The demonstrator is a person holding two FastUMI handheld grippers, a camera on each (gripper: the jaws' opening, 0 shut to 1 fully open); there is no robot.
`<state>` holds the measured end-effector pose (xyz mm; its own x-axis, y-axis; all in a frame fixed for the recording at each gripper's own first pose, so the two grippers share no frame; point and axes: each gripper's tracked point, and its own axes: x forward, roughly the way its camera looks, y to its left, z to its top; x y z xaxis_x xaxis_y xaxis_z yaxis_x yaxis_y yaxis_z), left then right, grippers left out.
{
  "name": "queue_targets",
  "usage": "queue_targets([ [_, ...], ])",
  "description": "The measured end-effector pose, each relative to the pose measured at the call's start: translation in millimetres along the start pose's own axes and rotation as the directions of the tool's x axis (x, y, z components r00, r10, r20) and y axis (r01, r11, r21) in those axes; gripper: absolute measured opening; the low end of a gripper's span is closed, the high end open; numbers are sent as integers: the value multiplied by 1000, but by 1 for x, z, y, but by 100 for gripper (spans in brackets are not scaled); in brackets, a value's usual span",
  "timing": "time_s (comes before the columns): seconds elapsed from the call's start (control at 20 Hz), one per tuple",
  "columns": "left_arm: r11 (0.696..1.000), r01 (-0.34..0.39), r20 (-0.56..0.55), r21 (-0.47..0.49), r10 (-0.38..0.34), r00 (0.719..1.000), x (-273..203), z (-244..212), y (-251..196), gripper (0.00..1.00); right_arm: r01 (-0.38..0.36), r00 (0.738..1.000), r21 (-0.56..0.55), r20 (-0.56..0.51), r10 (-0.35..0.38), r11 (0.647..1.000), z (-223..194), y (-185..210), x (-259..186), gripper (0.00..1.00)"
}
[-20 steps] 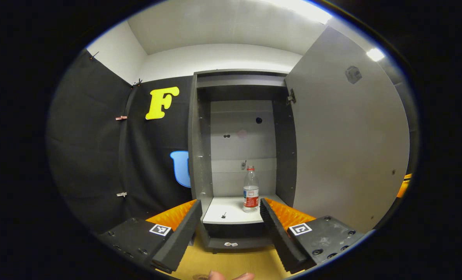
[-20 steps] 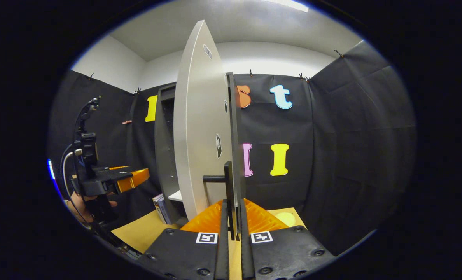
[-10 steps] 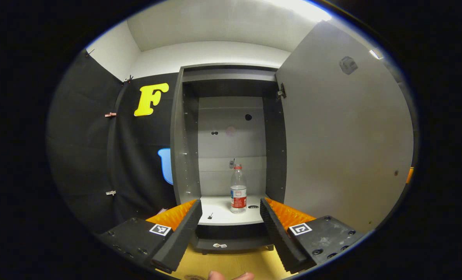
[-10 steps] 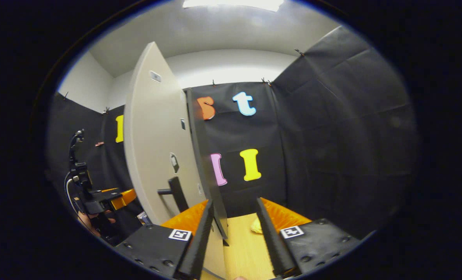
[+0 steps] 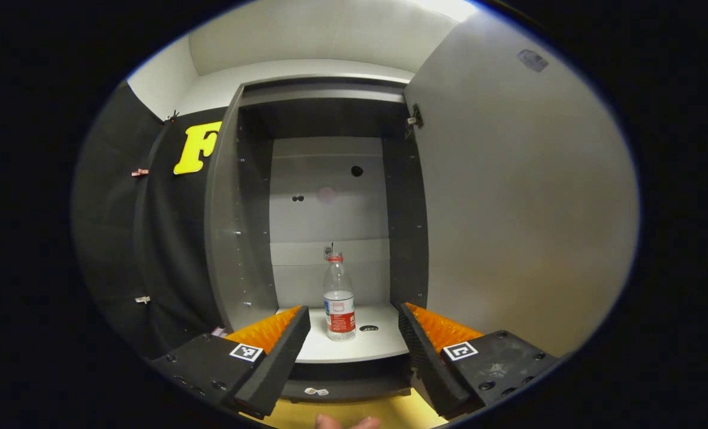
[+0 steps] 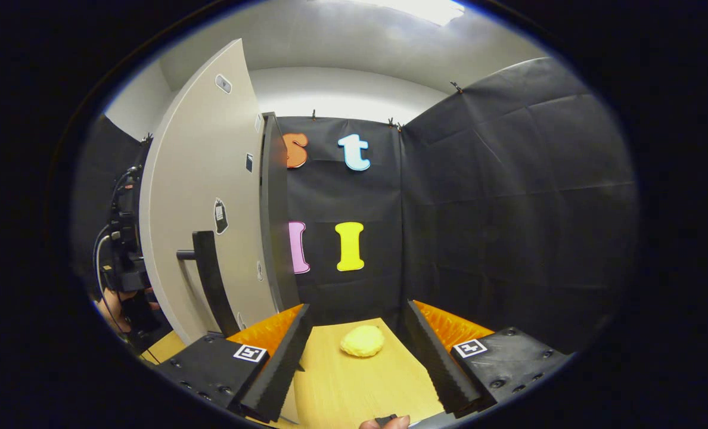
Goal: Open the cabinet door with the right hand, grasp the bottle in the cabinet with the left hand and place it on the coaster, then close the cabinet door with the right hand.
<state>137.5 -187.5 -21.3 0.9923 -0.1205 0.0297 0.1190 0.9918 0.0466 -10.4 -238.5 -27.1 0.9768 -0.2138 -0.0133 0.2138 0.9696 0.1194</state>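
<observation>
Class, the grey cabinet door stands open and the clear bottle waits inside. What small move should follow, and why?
Probably ease the left gripper forward until its open fingers straddle the clear plastic bottle with the red label, which stands upright on the white shelf, beyond the fingertips; the grey cabinet door is clear.

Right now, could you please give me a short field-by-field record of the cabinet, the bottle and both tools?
cabinet door: swung wide open
bottle: upright on the cabinet shelf, red cap on
left tool: open, facing the bottle, not touching it
right tool: open, clear of the door handle
coaster: yellow, on the wooden table, nothing on it
</observation>
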Motion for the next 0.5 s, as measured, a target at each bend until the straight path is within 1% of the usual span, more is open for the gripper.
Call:
queue_targets([
  [0.25, 999, 3, -2, -49, -3, 1000, 81, -22, 11, 94, 29, 1000, -36, -5, -30, 999, -8, -17, 11, 98],
  [0.5, 998, -37, -30, -47, 35, 999, 144, -49, 19, 94, 22, 999, 0, -31, -22, 1000, -17, -30, 31, 98],
])
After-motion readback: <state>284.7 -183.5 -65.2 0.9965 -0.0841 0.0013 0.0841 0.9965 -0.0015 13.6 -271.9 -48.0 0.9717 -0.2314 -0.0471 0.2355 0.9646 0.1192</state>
